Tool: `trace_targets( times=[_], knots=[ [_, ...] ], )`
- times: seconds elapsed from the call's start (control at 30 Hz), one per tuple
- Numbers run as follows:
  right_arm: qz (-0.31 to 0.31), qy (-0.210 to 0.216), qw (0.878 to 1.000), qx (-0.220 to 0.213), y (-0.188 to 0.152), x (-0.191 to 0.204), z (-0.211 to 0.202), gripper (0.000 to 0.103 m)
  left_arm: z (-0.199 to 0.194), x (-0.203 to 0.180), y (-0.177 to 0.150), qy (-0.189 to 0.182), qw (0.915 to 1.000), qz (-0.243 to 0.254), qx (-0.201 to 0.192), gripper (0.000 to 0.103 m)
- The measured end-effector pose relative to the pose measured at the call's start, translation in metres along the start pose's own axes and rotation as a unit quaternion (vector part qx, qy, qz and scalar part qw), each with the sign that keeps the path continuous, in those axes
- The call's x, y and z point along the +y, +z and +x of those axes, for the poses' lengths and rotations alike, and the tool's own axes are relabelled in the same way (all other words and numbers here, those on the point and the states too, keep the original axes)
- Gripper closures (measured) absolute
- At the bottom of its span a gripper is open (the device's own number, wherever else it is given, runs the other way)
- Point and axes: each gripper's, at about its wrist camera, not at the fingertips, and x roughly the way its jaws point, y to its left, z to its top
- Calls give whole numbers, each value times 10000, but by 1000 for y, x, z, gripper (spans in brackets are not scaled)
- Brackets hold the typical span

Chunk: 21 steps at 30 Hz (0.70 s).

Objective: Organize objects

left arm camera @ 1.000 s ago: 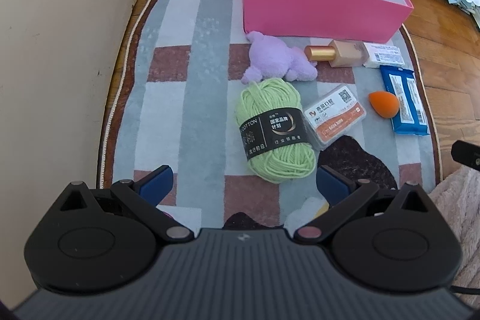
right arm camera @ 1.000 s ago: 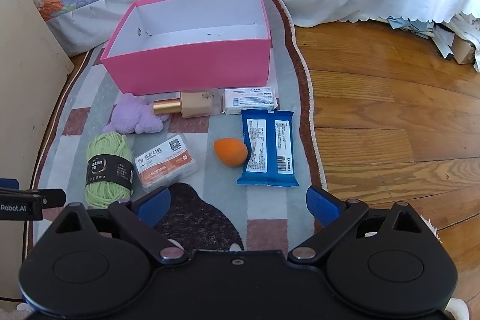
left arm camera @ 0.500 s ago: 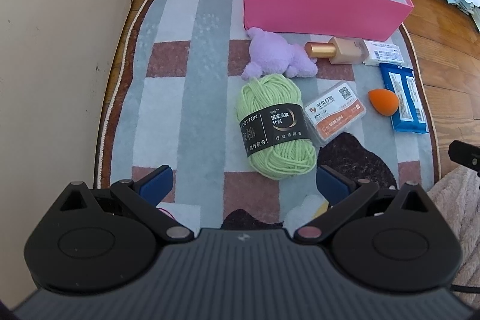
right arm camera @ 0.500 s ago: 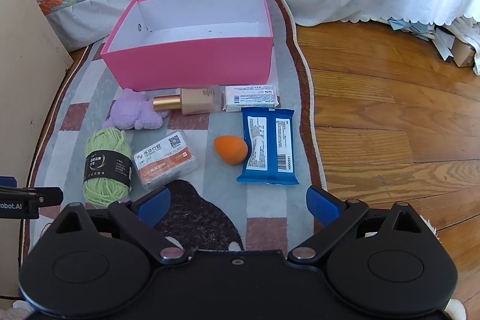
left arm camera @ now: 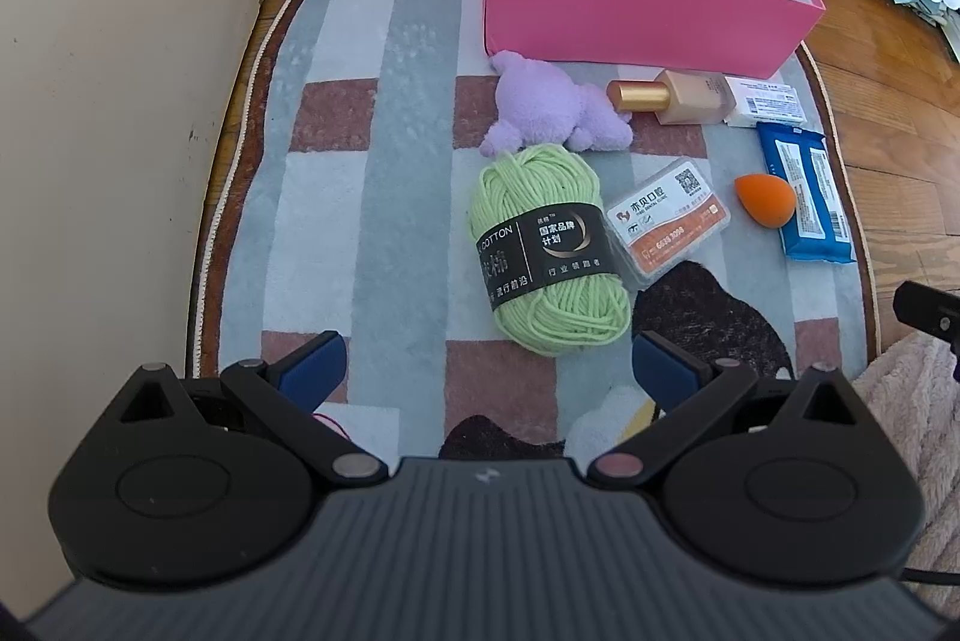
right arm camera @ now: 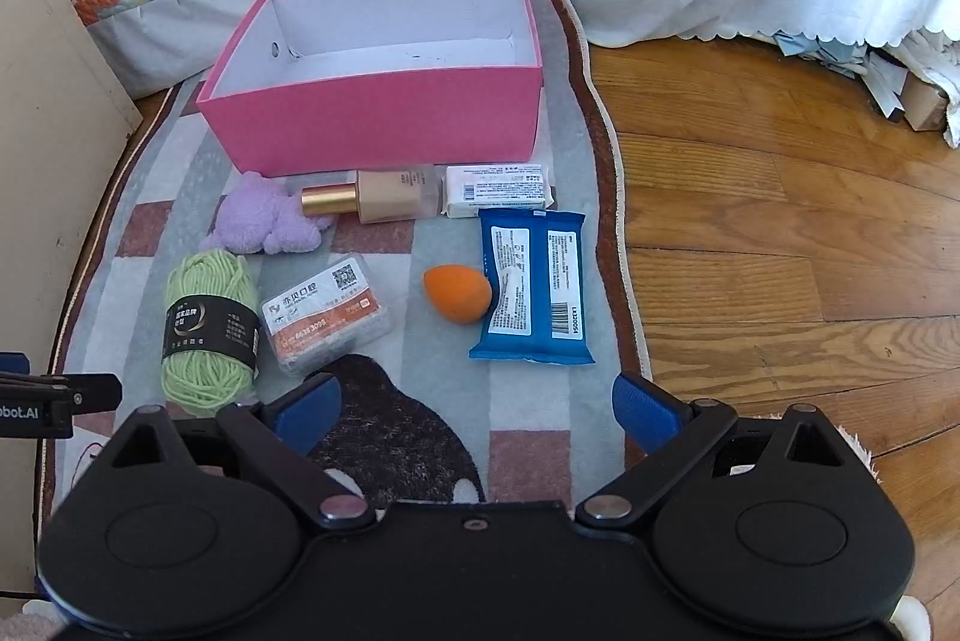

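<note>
Backing off slightly: both tongs, left [left arm camera: 486, 362] & right [right arm camera: 477, 404], spread, yarn [left arm camera: 546, 251] farther.

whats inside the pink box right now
The pink box shows only bare white inner walls and part of its floor; no item is visible inside. Its near wall hides the front strip of the floor.

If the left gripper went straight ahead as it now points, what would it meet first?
Most likely the green yarn ball, which lies just ahead of the open left gripper, slightly right of centre; depth is uncertain.
</note>
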Motion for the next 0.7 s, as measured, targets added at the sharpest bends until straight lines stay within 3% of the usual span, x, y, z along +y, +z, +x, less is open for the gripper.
trace_targets(
  times=[0.5,0.7],
  knots=[
    [-11,-55,10000,50,-3,1,3,4,0,-1,-1,-26,10000,11,46,0],
    [-21,-84,9999,77,-3,1,3,4,-19,-3,-2,-310,9994,126,16,0]
  ],
)
